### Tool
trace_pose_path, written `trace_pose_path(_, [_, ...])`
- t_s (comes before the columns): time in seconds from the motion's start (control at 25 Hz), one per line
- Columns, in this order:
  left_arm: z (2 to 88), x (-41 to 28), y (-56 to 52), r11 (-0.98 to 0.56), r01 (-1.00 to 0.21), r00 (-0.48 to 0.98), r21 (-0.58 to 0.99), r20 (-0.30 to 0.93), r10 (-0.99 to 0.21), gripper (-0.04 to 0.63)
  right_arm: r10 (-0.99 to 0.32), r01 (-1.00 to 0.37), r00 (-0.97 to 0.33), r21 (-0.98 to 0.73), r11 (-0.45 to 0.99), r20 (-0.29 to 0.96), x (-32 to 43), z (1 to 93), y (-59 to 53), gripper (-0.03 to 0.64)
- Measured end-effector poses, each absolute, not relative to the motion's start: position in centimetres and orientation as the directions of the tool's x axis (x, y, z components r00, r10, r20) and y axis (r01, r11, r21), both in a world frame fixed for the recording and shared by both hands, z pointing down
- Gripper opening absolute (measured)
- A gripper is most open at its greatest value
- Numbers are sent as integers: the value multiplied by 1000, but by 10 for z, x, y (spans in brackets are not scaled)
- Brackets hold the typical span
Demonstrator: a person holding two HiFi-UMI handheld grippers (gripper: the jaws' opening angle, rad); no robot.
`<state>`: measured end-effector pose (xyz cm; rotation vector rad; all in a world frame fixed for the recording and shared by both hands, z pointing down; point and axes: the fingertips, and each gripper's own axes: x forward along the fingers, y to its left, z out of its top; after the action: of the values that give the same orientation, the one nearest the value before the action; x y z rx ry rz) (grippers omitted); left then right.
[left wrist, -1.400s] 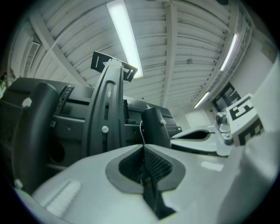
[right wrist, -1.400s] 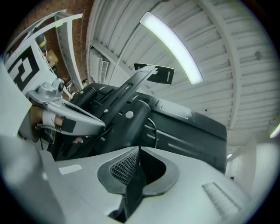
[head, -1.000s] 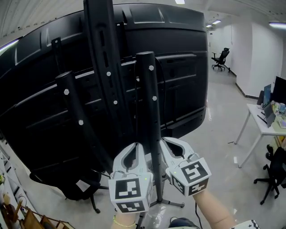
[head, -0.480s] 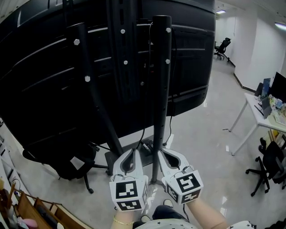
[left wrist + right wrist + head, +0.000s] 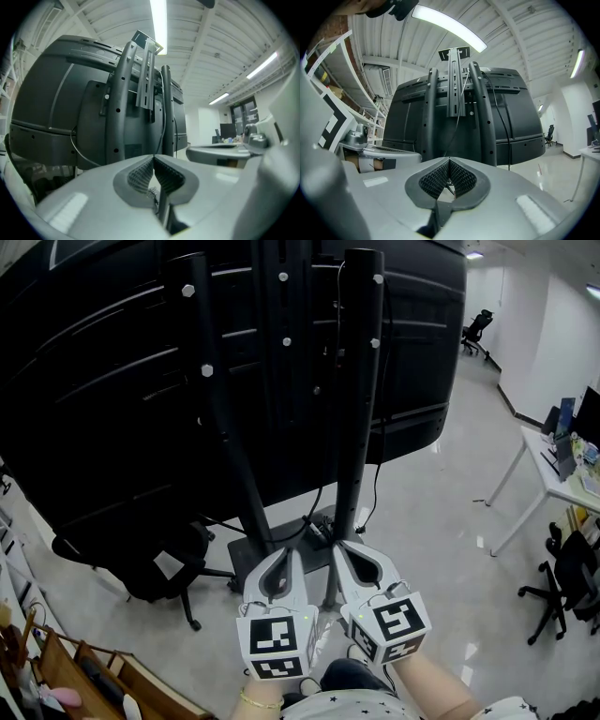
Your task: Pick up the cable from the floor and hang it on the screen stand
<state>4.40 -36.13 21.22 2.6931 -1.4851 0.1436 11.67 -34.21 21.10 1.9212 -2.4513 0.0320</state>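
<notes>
The back of a big black screen fills the head view, carried on a black screen stand (image 5: 359,381) with two round posts and a middle bracket. A black cable (image 5: 379,474) hangs from the screen beside the right post, and another strand drops to a dark block on the stand's base (image 5: 317,529). My left gripper (image 5: 298,555) and right gripper (image 5: 337,547) sit side by side low in the middle, pointing at the base. Both are shut with nothing between the pads. The left gripper (image 5: 153,158) and right gripper (image 5: 449,161) views look up at the stand (image 5: 140,93) and its cables (image 5: 506,131).
A black office chair (image 5: 159,568) stands left of the stand's base. A white desk (image 5: 548,486) and another black chair (image 5: 562,587) are at the right. Wooden shelving (image 5: 75,671) lies at the bottom left. Glossy pale floor stretches to the right.
The head view has dipped, so the stand's base, the floor and the cable there now show. Both grippers stay shut and side by side, a little lower.
</notes>
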Motion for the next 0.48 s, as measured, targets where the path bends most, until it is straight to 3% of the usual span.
trace_pose_path(0.48, [214,37,-361,-545,-838,544,22,120,-831,8,-970,-970,-243,10,243,22,105,206,-343,-2])
